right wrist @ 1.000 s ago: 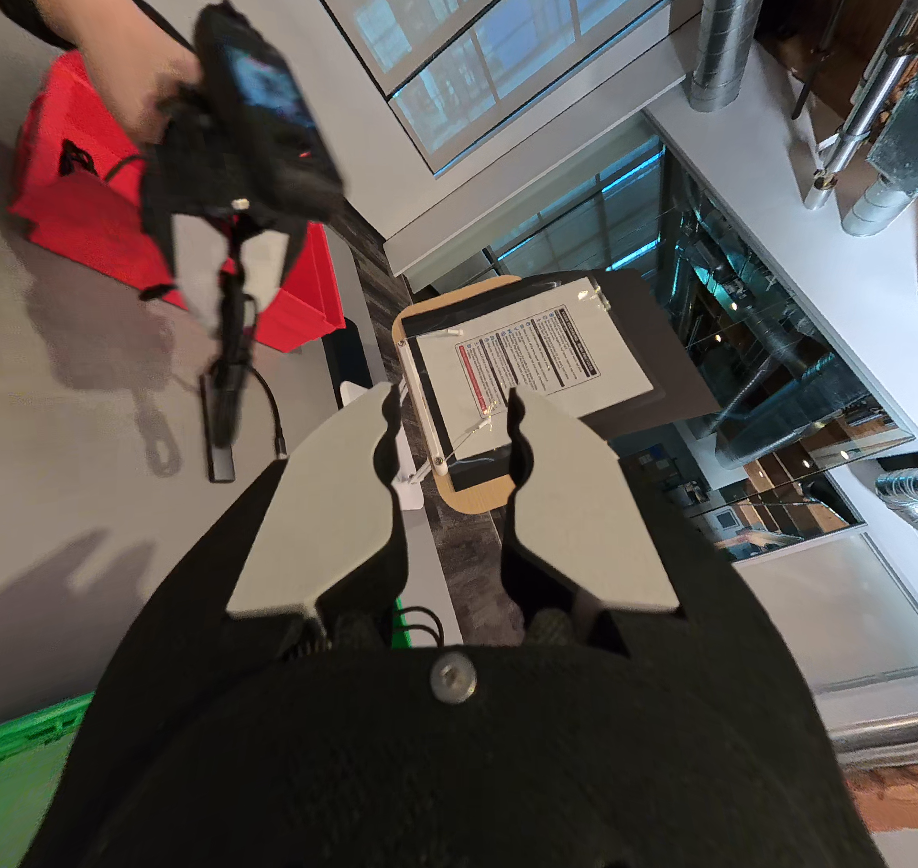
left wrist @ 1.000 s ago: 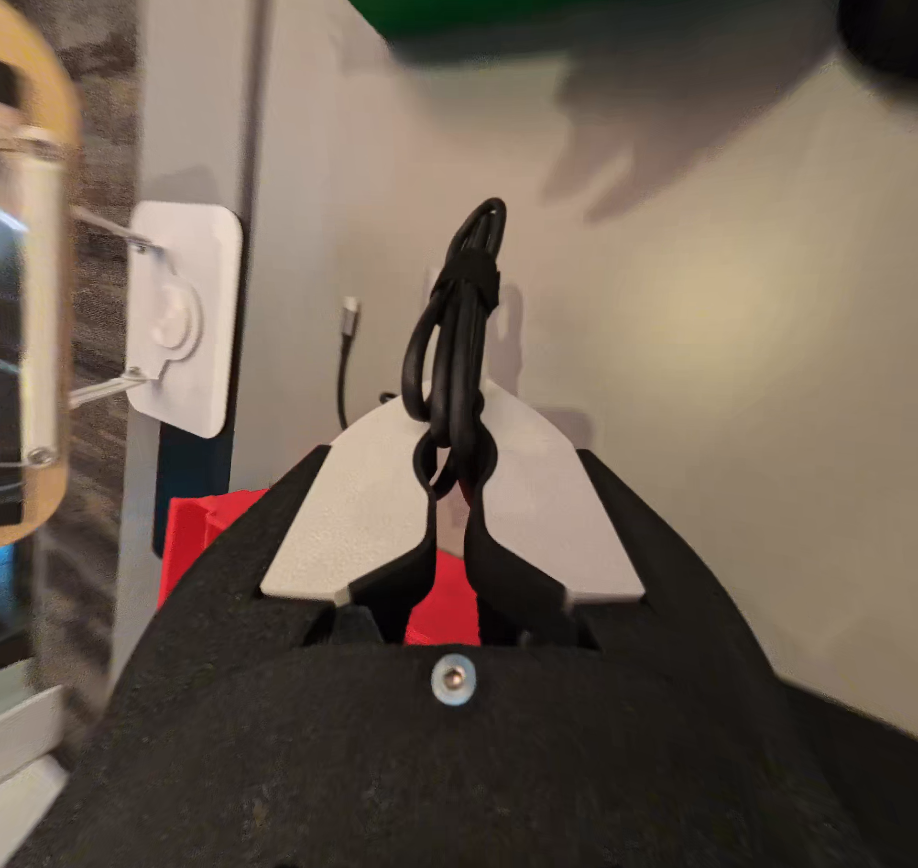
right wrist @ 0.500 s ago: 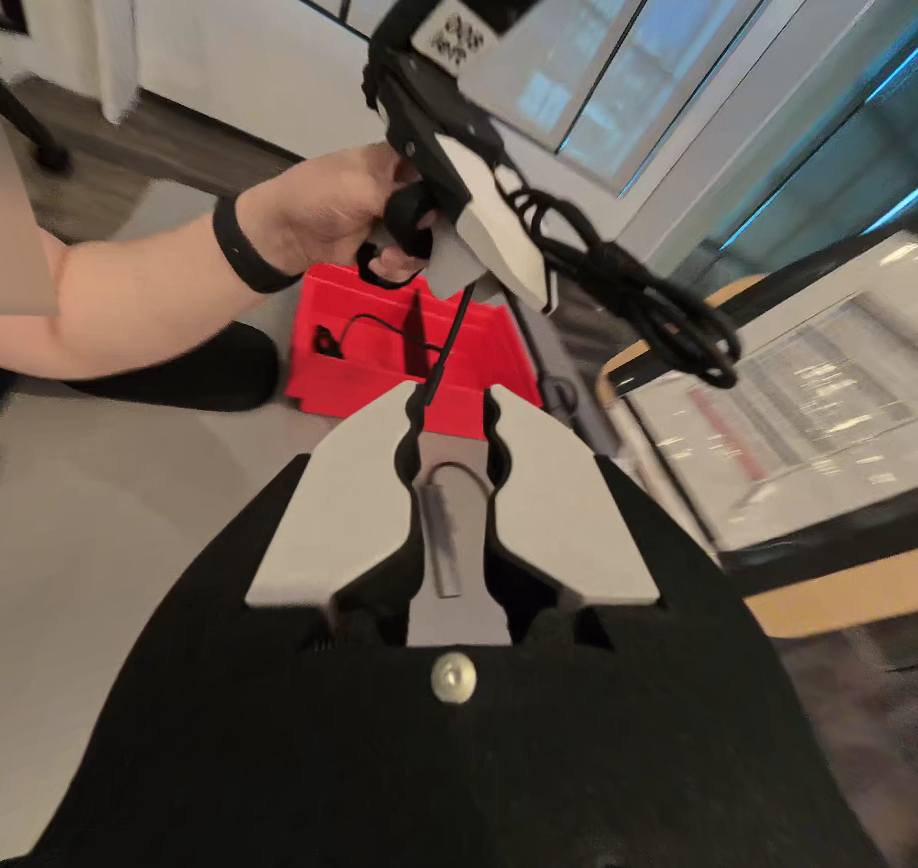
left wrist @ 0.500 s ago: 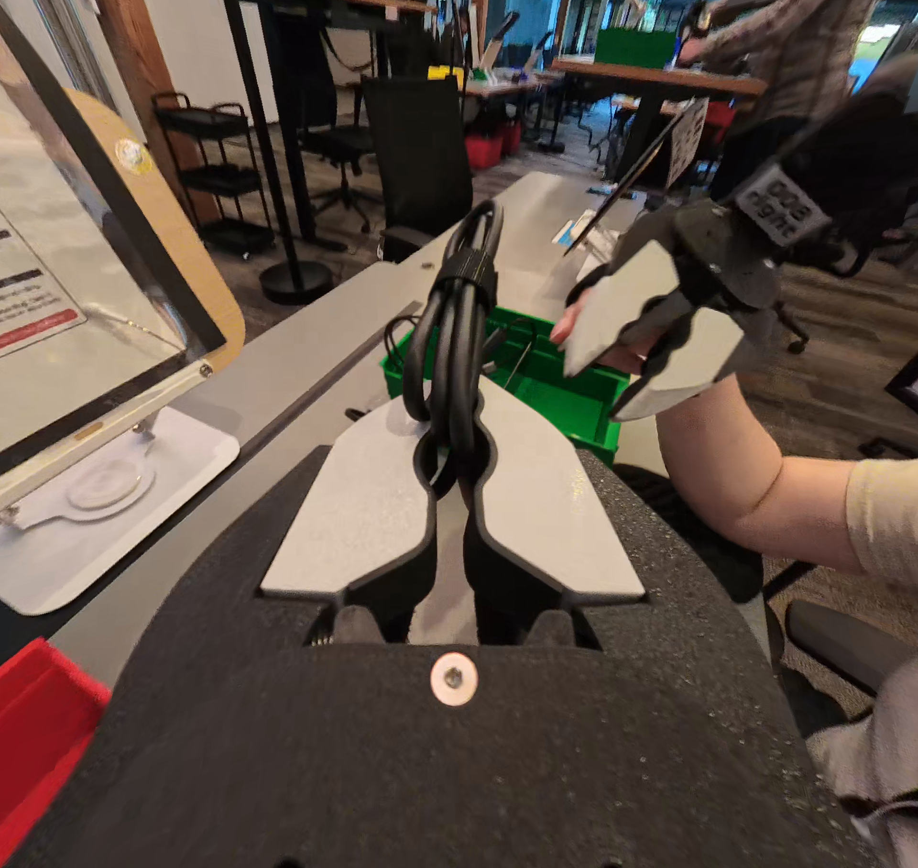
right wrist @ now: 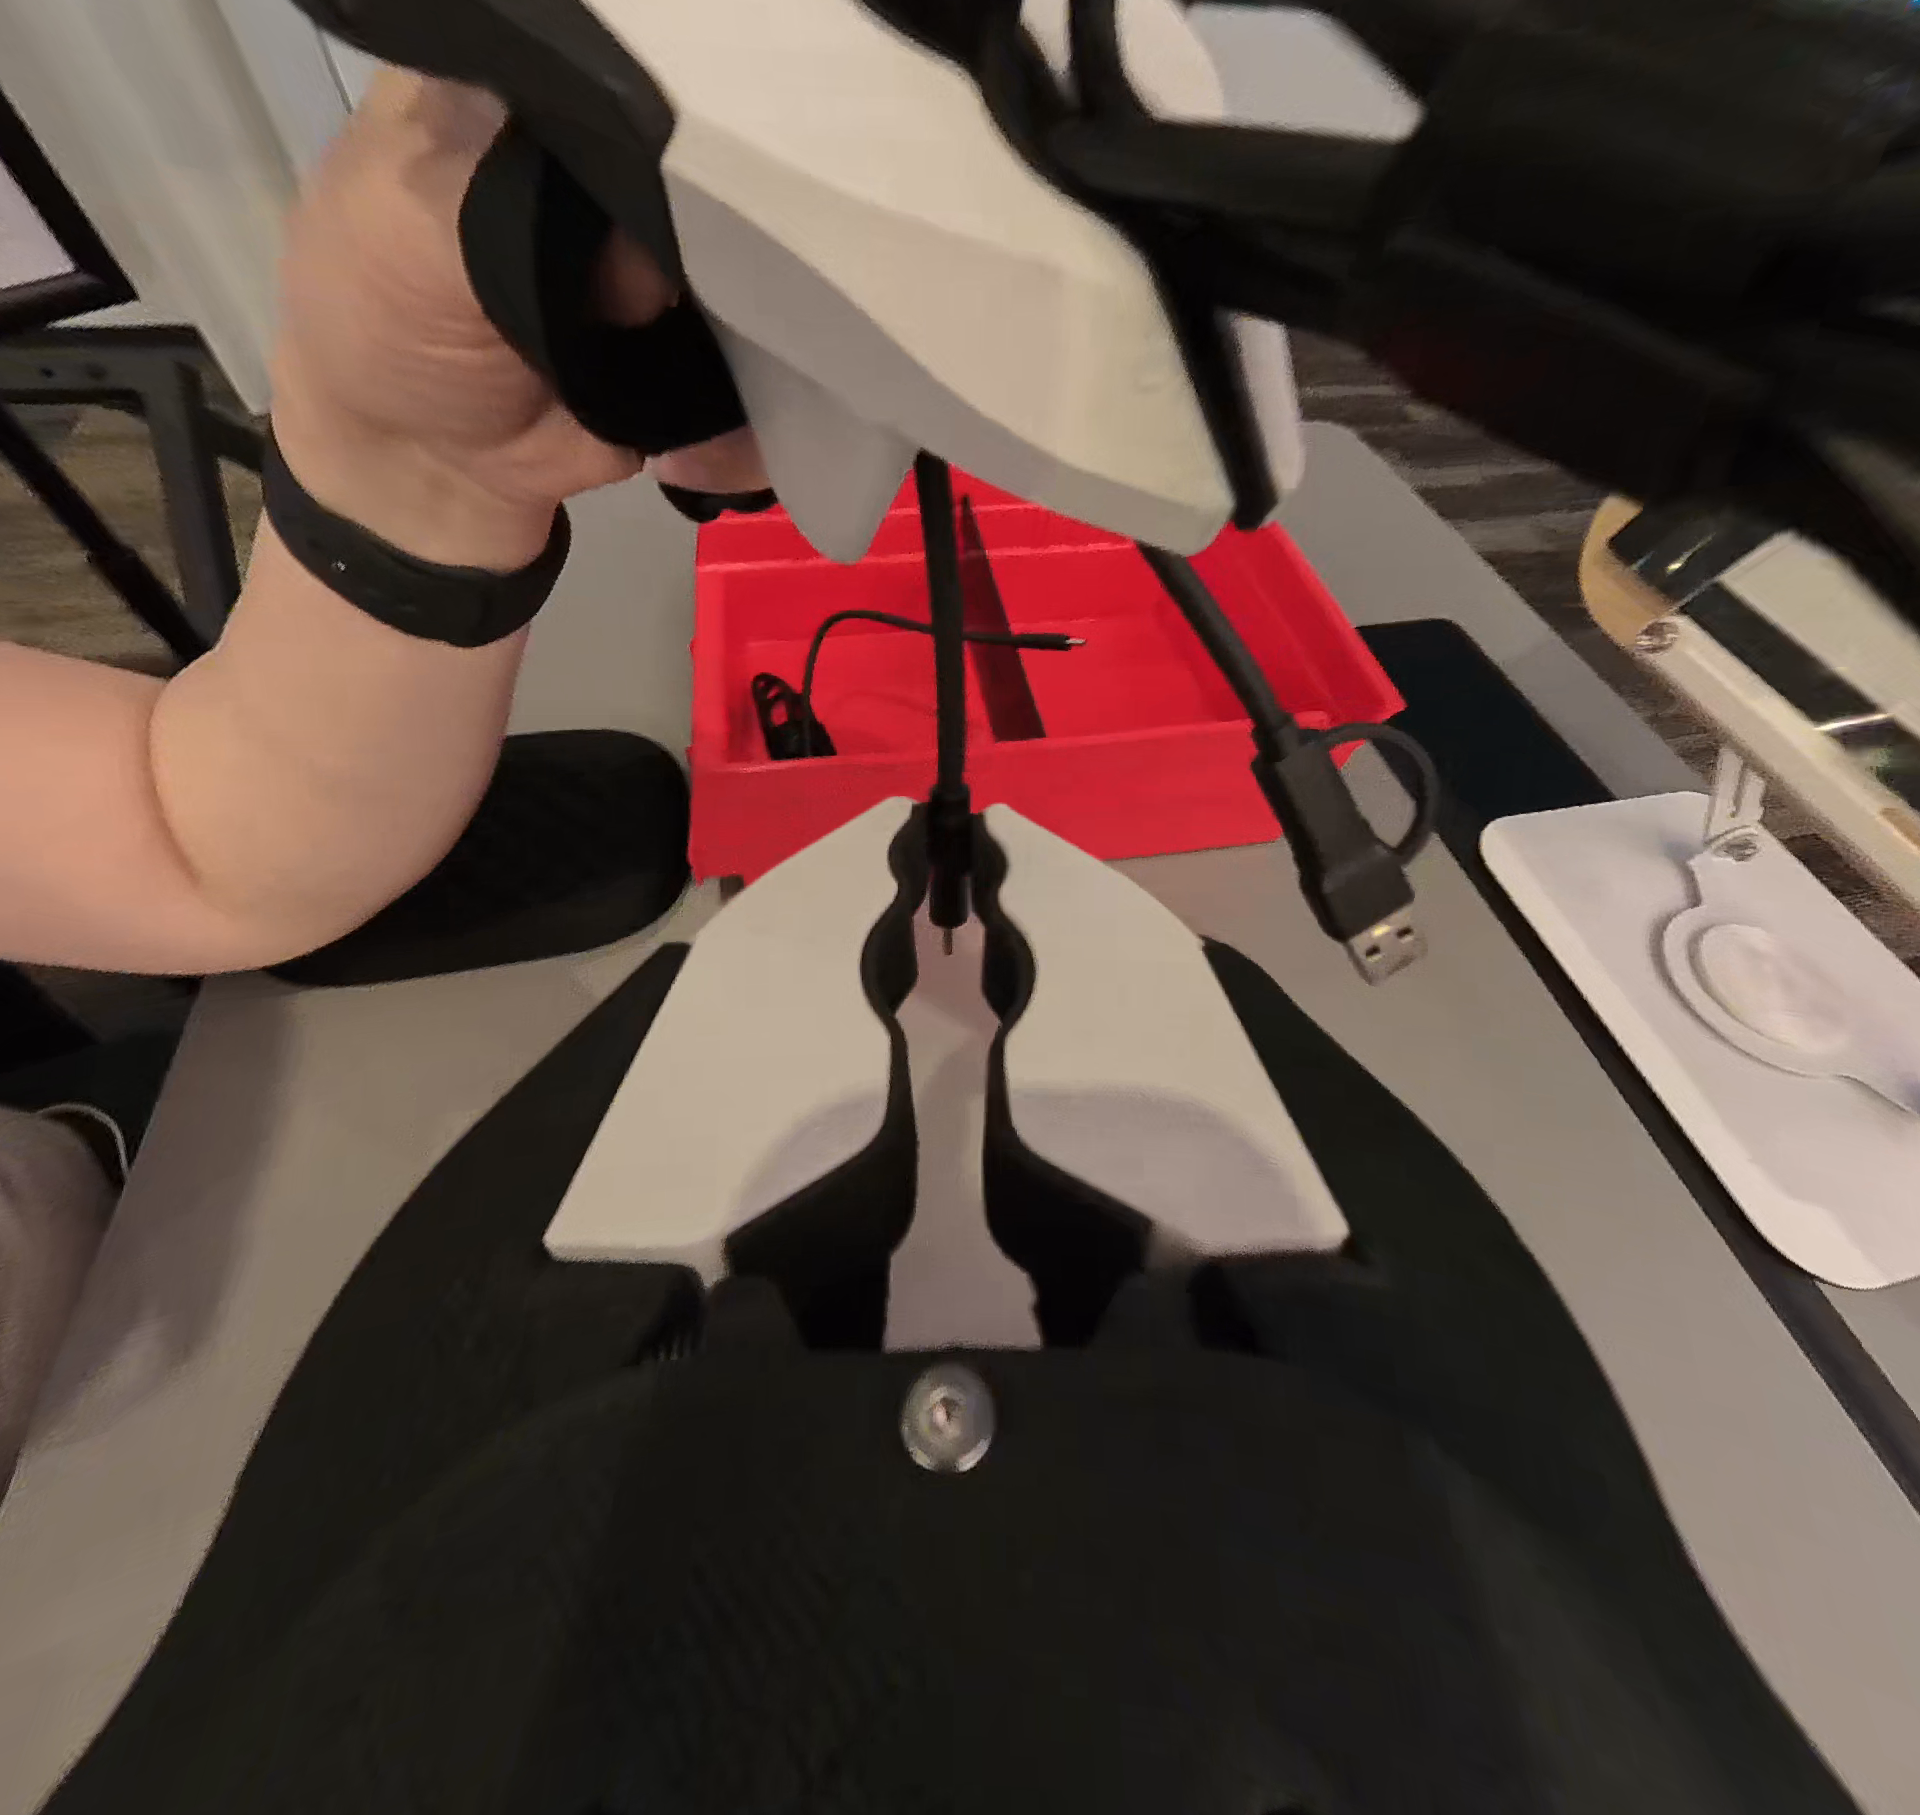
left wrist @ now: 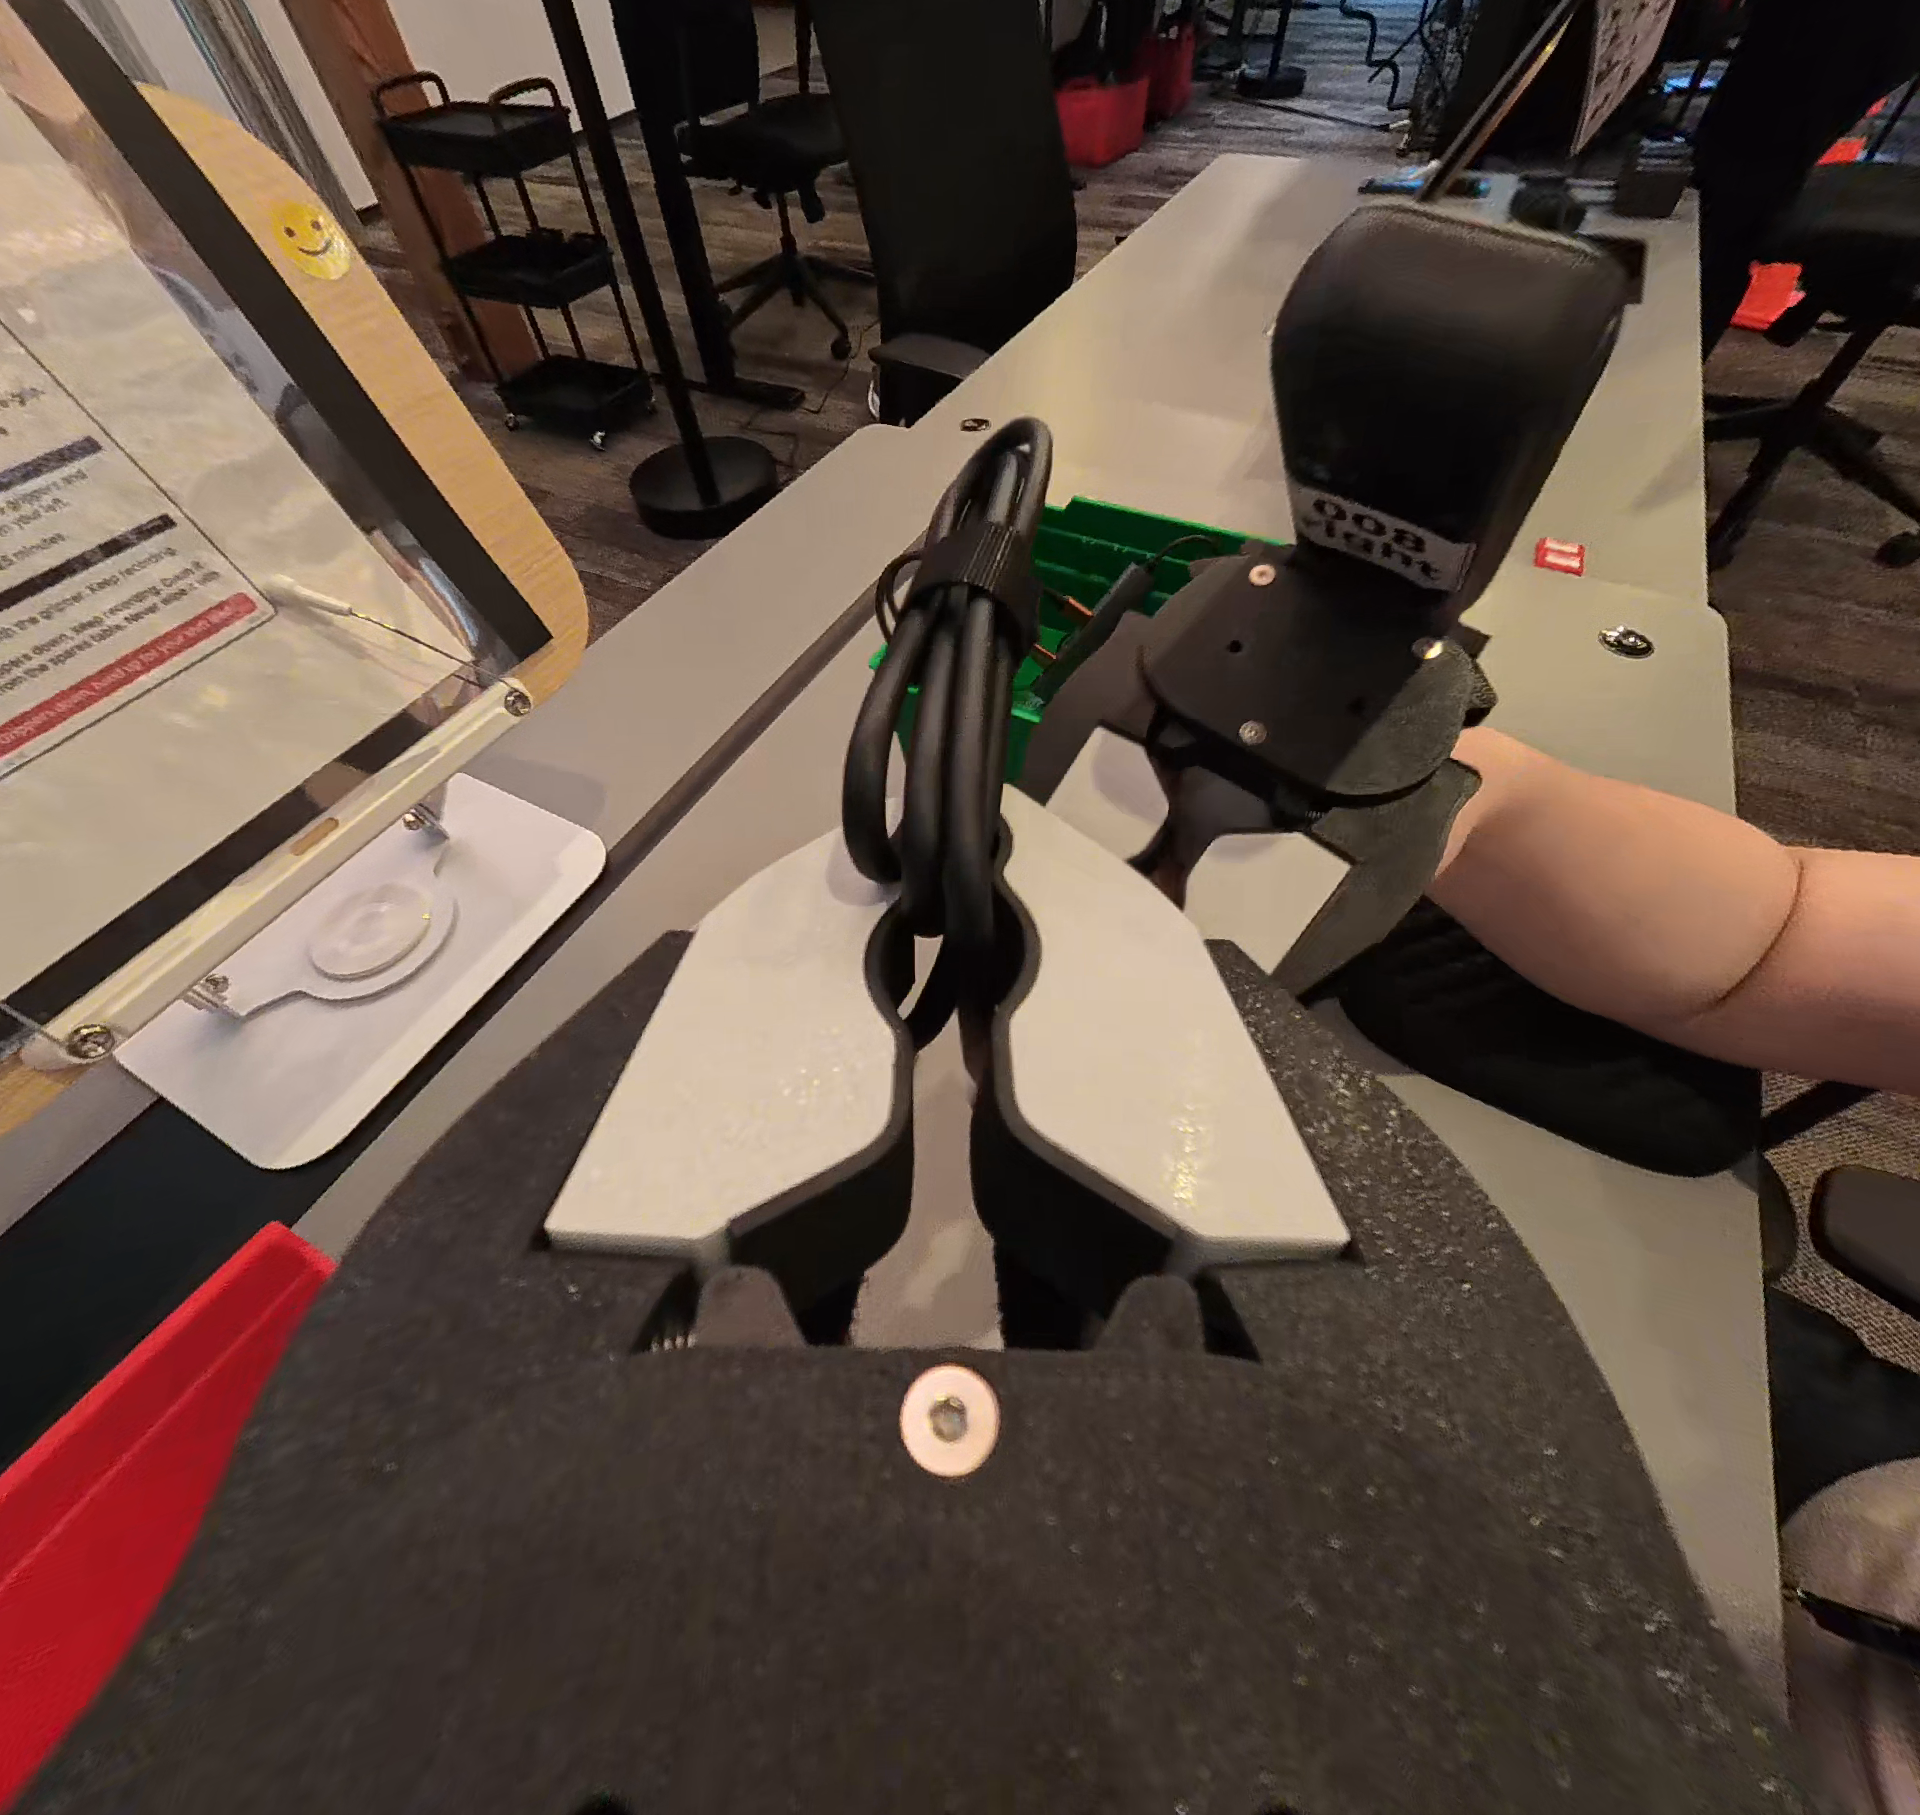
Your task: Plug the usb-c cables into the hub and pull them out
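My left gripper [left wrist: 951,830] is shut on a black cable bundle [left wrist: 966,643] tied with a strap, and holds it above the grey table [left wrist: 1164,394]. In the right wrist view the left gripper [right wrist: 1231,508] is overhead, and two cable ends hang from it. One end is a USB-C plug [right wrist: 948,898], and my right gripper [right wrist: 948,830] is closed on it. The other end, with a USB-A adapter [right wrist: 1361,892], hangs free to the right. The right gripper [left wrist: 1236,882] also shows in the left wrist view, pointing down. No hub is in view.
A red bin [right wrist: 1039,789] behind the plug holds another black cable [right wrist: 831,643]. A green bin [left wrist: 1101,539] stands beyond the bundle. A sign on a white stand base [right wrist: 1662,934] stands at the table's edge. A person's forearm [left wrist: 1621,934] rests on a black pad. My right fingertips sit around 8 cm from my left ones.
The left gripper swung up off the table with the bundle. The right gripper moved in under it and its fingers narrowed onto the hanging USB-C plug. The hub went out of view.
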`<state>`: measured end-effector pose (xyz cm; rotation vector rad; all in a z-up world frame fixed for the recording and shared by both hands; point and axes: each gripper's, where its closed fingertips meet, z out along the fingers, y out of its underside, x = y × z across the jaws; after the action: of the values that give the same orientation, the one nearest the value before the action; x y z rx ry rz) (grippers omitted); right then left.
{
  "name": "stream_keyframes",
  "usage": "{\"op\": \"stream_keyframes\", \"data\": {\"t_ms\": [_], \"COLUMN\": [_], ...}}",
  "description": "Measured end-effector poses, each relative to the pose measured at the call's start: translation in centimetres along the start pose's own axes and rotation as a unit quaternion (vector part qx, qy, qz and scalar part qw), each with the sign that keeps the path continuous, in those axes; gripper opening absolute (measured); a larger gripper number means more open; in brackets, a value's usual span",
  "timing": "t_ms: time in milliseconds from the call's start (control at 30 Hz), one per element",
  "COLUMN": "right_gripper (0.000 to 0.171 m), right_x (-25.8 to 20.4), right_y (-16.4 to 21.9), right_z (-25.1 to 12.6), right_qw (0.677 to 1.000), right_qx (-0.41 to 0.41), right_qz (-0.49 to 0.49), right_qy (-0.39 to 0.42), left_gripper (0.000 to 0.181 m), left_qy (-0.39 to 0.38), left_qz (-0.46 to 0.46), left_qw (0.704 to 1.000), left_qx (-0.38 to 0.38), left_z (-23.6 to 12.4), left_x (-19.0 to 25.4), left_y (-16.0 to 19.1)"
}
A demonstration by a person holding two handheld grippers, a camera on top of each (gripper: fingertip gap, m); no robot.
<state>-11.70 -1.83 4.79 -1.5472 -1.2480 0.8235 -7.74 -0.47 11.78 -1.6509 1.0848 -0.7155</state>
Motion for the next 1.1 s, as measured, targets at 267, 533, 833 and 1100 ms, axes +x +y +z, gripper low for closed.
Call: {"op": "stream_keyframes", "data": {"t_ms": [267, 533, 833, 1100], "right_gripper": [0.008, 0.007, 0.008, 0.007], "right_x": [-0.6, 0.4, 0.6, -0.1], "right_y": [-4.5, -9.3, -10.2, -11.0], "right_z": [-1.8, -7.9, -10.0, -11.4], "right_qw": [0.990, 0.921, 0.879, 0.867], "right_qx": [0.142, 0.355, 0.440, 0.473], "right_qz": [0.012, 0.150, 0.168, 0.134], "right_qy": [0.004, -0.049, -0.078, -0.083], "left_gripper": [0.065, 0.018, 0.022, 0.015], "left_qy": [0.031, 0.017, 0.126, 0.185], "left_qz": [-0.034, -0.028, -0.053, -0.078], "left_qw": [0.998, 0.992, 0.982, 0.961], "left_qx": [0.040, 0.122, 0.128, 0.191], "left_z": [-1.7, -4.8, -0.8, -0.6], "left_x": [1.4, 1.7, 5.3, 6.1], "left_y": [-1.7, -3.1, -3.3, -4.7]}}
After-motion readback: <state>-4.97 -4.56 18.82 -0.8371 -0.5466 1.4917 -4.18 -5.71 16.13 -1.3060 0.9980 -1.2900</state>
